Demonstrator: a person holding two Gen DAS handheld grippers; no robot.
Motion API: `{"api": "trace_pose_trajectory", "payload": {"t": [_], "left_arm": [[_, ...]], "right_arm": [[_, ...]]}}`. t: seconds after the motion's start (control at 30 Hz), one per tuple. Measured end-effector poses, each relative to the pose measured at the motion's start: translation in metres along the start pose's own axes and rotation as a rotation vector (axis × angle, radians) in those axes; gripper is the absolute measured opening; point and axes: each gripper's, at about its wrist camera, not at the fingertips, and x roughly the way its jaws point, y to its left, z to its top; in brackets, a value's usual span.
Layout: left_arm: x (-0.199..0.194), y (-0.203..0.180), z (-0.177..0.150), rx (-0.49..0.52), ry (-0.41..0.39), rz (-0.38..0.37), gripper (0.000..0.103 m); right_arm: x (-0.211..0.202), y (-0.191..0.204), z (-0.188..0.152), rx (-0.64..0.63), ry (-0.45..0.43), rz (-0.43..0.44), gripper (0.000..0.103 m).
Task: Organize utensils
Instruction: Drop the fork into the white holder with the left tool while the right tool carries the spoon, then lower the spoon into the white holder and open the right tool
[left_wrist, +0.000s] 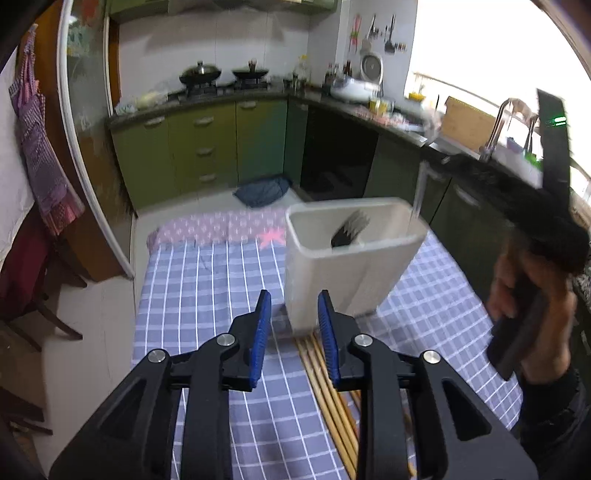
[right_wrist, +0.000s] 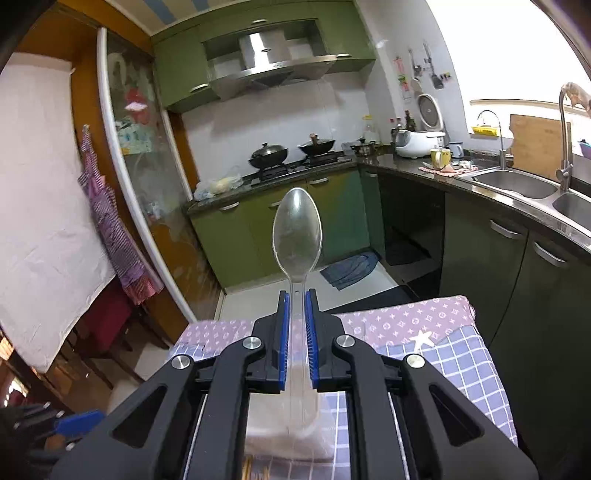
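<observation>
Two blue-padded fingers of the left tool (left_wrist: 294, 325) stand released at lower centre before the white plastic utensil bin (left_wrist: 351, 258), while centre-frame the right tool (right_wrist: 296, 325) clamps a clear plastic spoon (right_wrist: 297, 236), whose slick handle might slip.

**Camera Placement: Left and Right Wrist Views**

The left wrist view looks forward and down along its tool (left_wrist: 294, 314), close above the table (left_wrist: 192, 288), facing the stove (left_wrist: 221, 86) wall. The right wrist view sits higher and looks more level along its tool (right_wrist: 296, 306) toward the same wall. Both views share the table's far edge, the green cabinets (left_wrist: 199, 147), the stove and the sink (right_wrist: 517, 184) side.
</observation>
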Motion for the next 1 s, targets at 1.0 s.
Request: {"api": "trace_pose_trajectory", "payload": {"t": [1.0], "left_arm": [[0.082, -0.01, -0.072, -0.056, 0.452, 0.02, 0.031]], "right_arm": [[-0.054, -0.029, -0.129, -0.067, 0.377, 0.046, 0.038]]}}
